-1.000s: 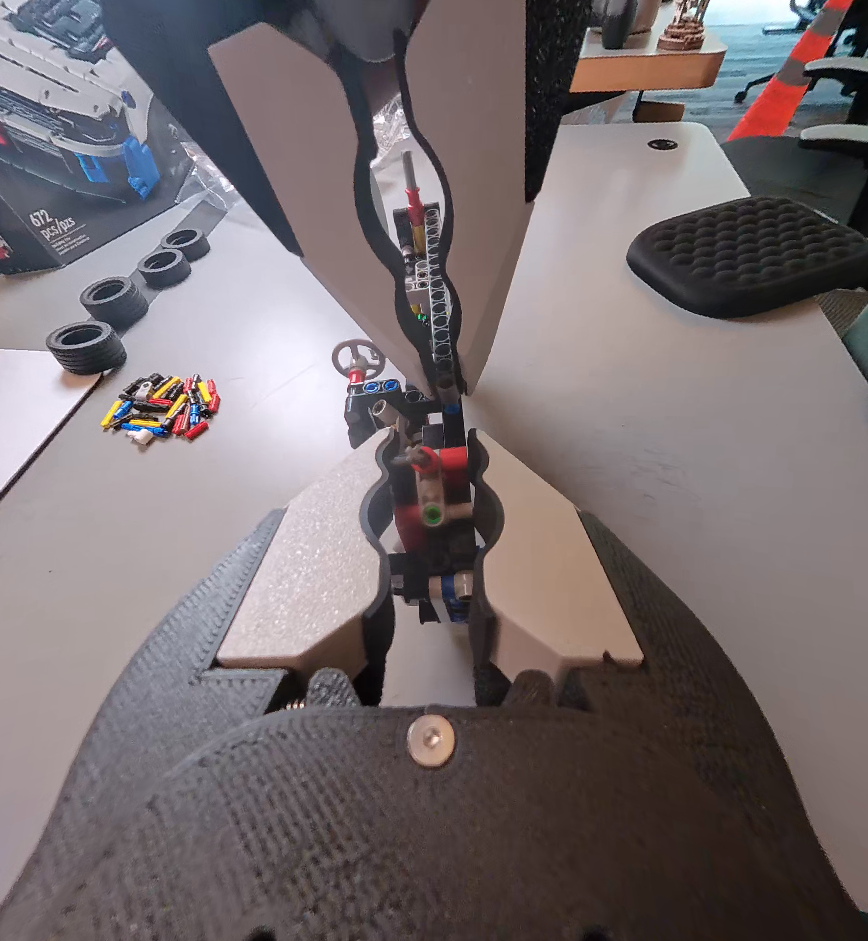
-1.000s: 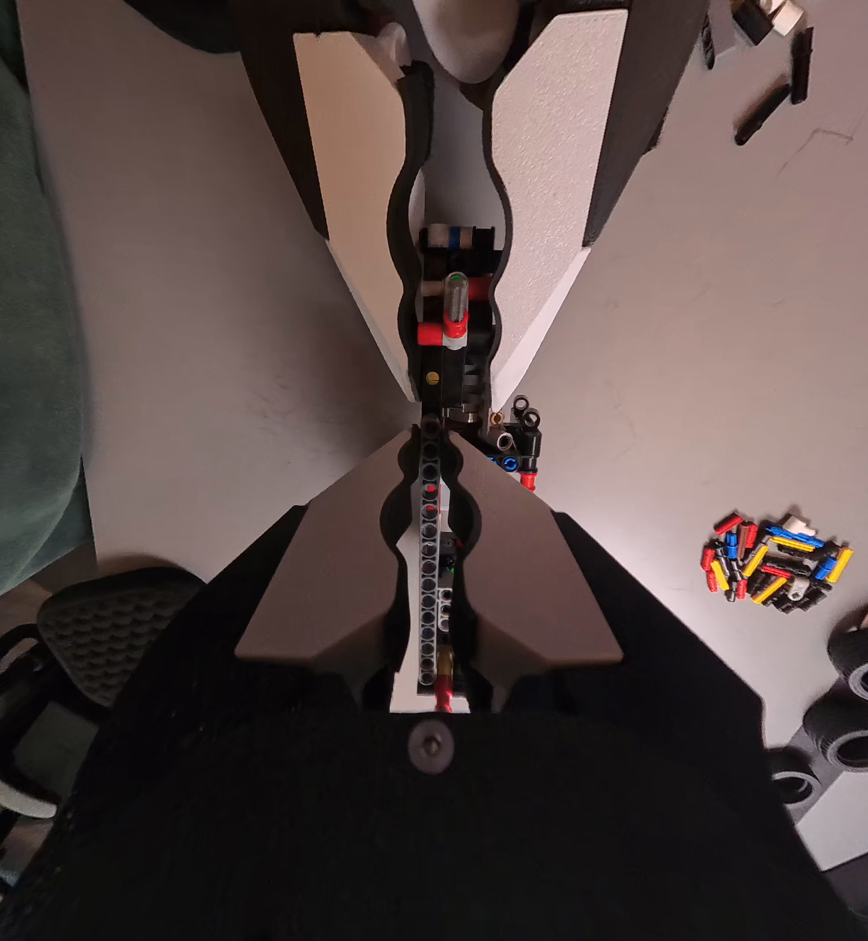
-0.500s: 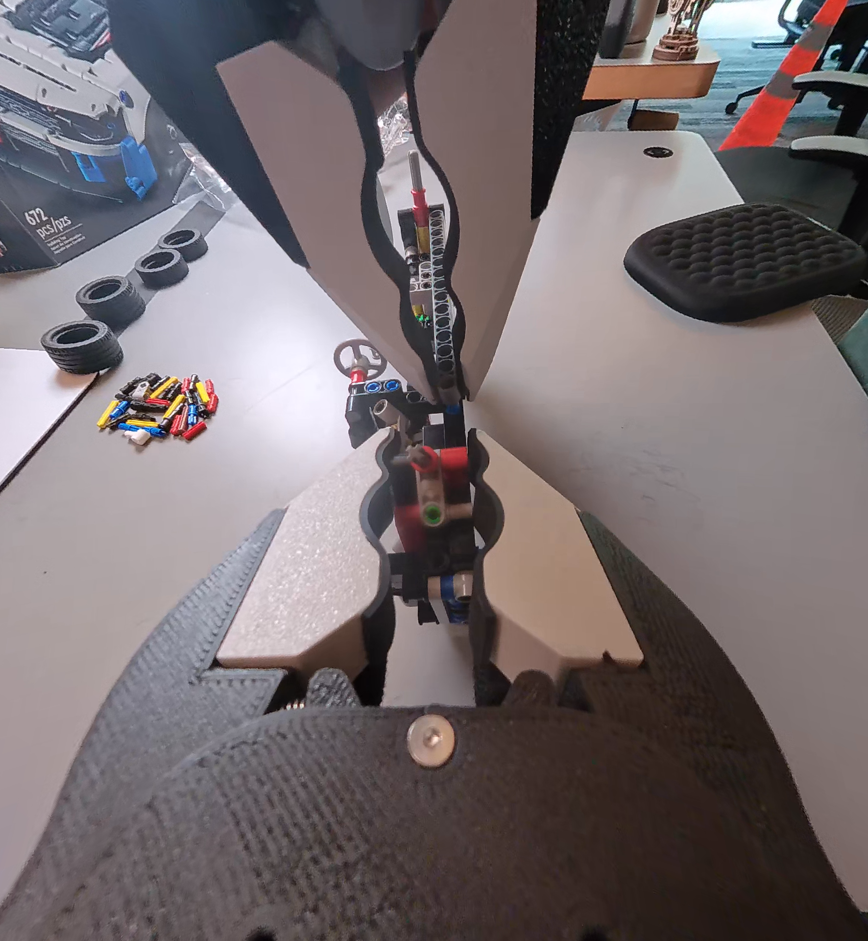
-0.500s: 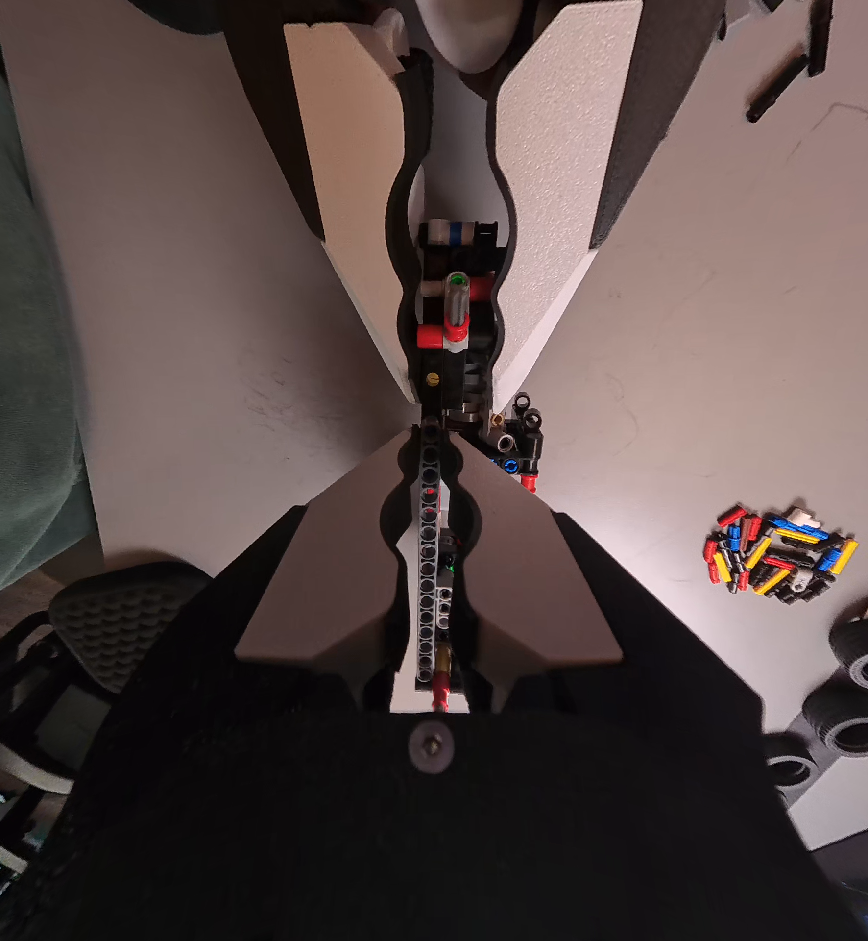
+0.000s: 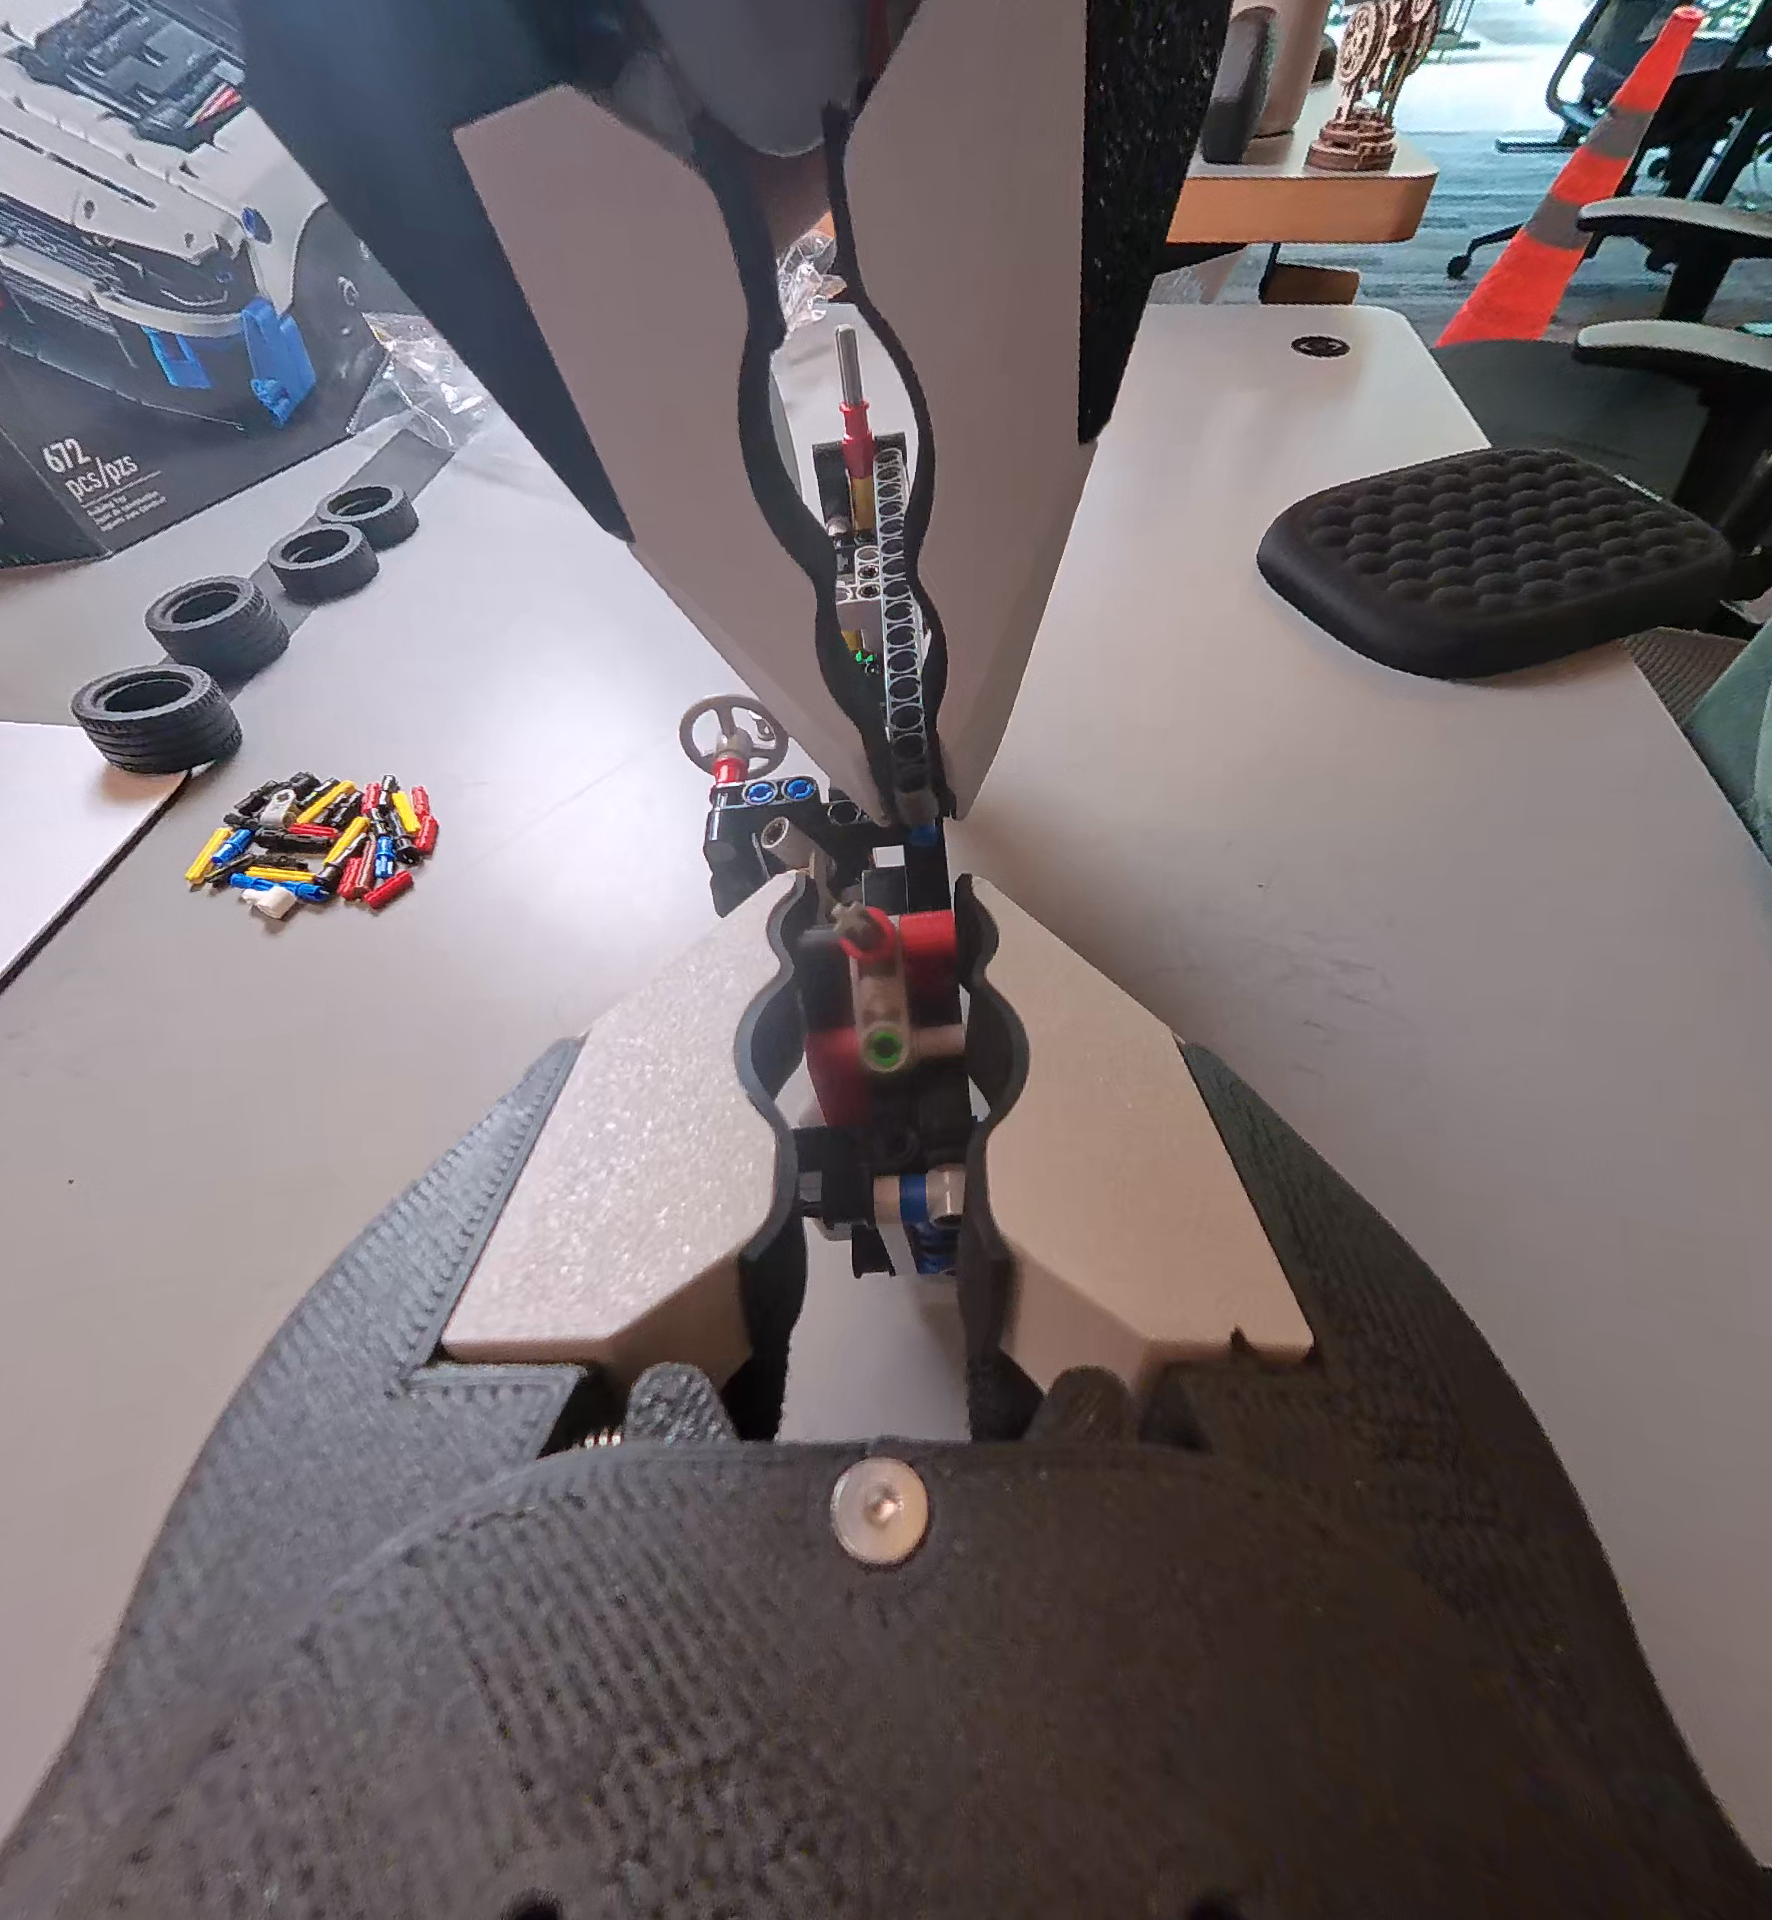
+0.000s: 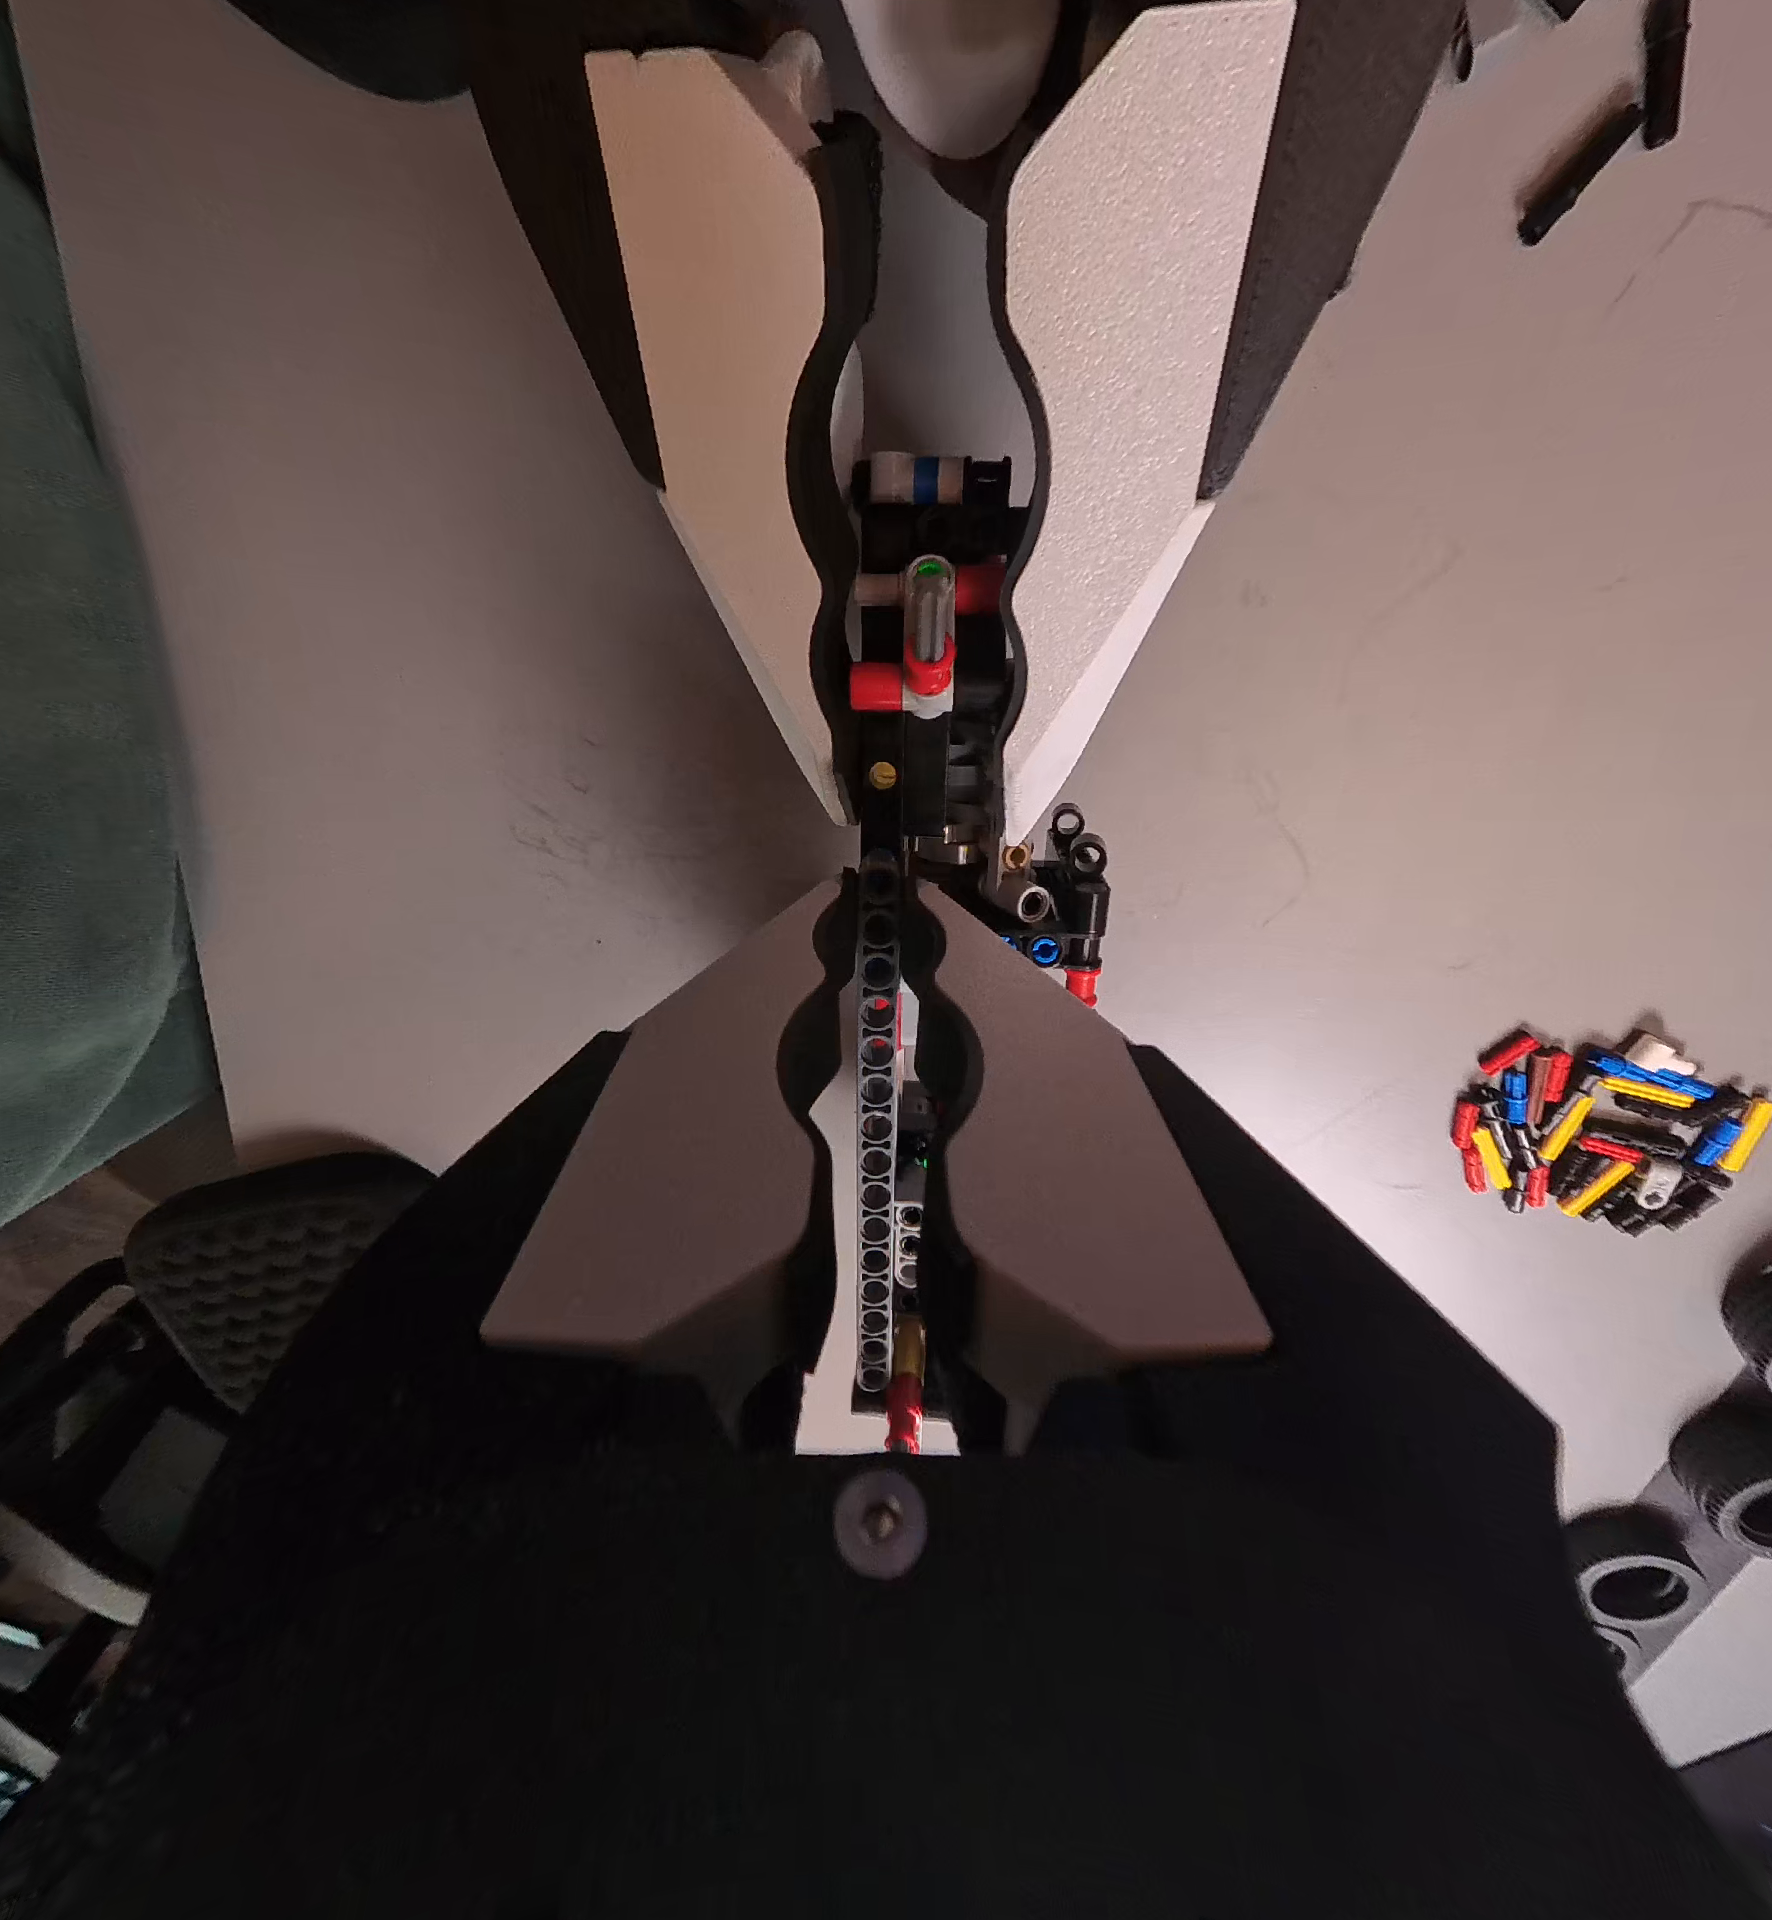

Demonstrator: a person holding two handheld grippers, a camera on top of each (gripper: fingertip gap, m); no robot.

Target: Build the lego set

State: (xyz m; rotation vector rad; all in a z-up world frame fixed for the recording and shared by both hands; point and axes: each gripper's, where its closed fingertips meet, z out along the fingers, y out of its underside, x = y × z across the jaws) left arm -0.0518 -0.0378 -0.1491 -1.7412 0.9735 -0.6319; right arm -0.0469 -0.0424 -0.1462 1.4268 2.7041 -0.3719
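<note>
The left gripper (image 5: 877, 914) is closed on the black-and-red end of the lego chassis (image 5: 887, 1039). The right gripper (image 6: 884, 894), tip to tip with it, clamps the long grey beam (image 6: 875, 1143) at the chassis's other end.

The only writing in view stands on the black lego set box (image 5: 82, 343), which sits on the surface (image 5: 1277, 1039) toward ten o'clock in the left wrist view. On the box's dark side panel, at its lower corner nearest the row of black tyres (image 5: 222, 623), there is a large white figure with a short white abbreviation under it, then two or three lines of much smaller white print too fine to make out. Above that, the box face carries a printed picture of a white, black and blue car. Nothing in the right wrist view bears any lettering, number or sign.
</note>
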